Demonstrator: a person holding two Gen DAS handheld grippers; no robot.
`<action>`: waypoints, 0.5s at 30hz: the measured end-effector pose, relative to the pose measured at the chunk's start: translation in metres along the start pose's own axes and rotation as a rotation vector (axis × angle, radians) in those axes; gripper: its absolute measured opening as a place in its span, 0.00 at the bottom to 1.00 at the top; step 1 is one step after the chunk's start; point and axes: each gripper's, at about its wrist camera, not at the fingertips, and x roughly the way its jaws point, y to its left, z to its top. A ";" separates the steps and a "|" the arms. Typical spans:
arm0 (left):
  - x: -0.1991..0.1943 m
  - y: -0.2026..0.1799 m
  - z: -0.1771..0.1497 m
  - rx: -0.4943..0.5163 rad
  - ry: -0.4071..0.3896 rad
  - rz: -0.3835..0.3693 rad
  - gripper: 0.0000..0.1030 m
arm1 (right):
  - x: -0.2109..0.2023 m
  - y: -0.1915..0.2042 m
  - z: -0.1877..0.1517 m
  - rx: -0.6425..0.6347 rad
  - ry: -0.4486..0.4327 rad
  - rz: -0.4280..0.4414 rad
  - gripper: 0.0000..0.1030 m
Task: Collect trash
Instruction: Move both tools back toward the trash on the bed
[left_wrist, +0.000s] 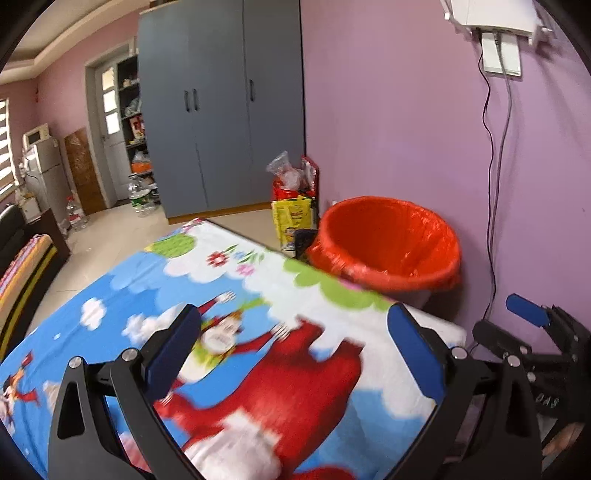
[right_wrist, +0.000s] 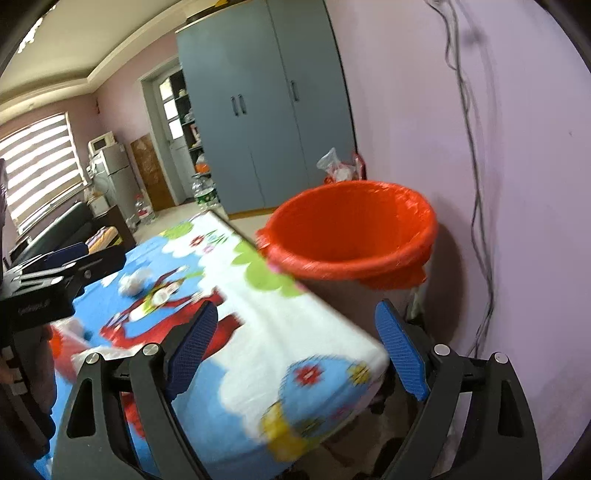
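Jaws wide, empty; crumpled paper (right_wrist: 133, 283) on cloth, well beyond.

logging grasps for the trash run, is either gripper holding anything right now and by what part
Nothing is held. The left gripper and the right gripper both have their jaws wide apart with only the cartoon-print tablecloth behind them, near the red-lined trash bin.
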 end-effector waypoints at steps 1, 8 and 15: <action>-0.009 0.007 -0.007 -0.006 -0.001 -0.003 0.95 | -0.002 0.009 -0.003 -0.008 0.007 0.006 0.80; -0.043 0.048 -0.039 -0.036 0.002 0.036 0.95 | -0.014 0.061 -0.013 -0.075 0.023 0.030 0.80; -0.087 0.081 -0.066 -0.028 -0.046 0.079 0.95 | -0.014 0.100 -0.030 -0.115 0.066 0.059 0.80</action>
